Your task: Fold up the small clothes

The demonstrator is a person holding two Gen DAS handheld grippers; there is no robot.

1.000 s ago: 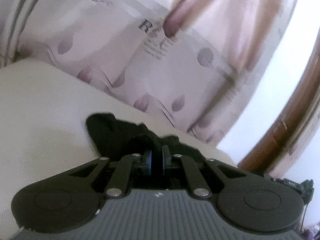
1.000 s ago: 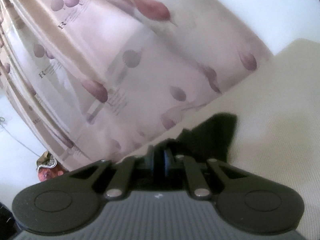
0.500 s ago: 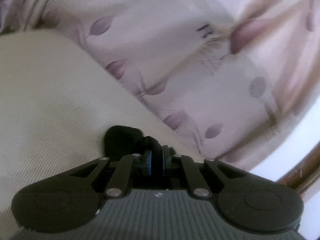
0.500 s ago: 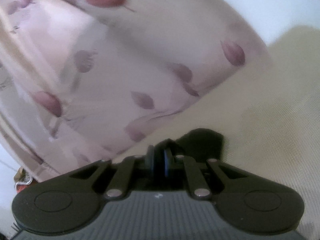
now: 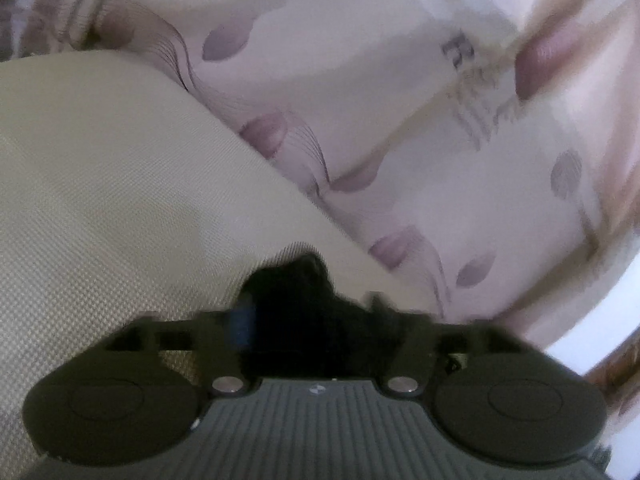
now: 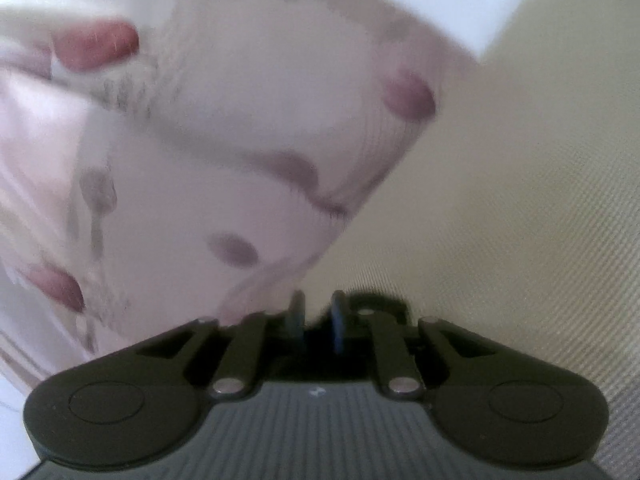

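Observation:
A small black garment (image 5: 296,300) lies on the beige woven surface (image 5: 100,200). In the left wrist view my left gripper (image 5: 308,320) has its jaws spread wide, with the black cloth bunched loosely between them. In the right wrist view my right gripper (image 6: 318,320) has its blue-padded fingers (image 6: 339,320) a small gap apart, and a bit of black cloth (image 6: 384,304) shows just behind them on the beige surface (image 6: 500,200). The image is blurred with motion.
A pale pink curtain with purple leaf print (image 5: 400,120) hangs close behind the surface's far edge and also fills the left of the right wrist view (image 6: 200,160). A brown wooden frame (image 5: 616,364) shows at far right.
Both grippers were shut on the black garment and carried it down to the beige surface. Now both have opened, the left wide and the right a little, and the cloth is released.

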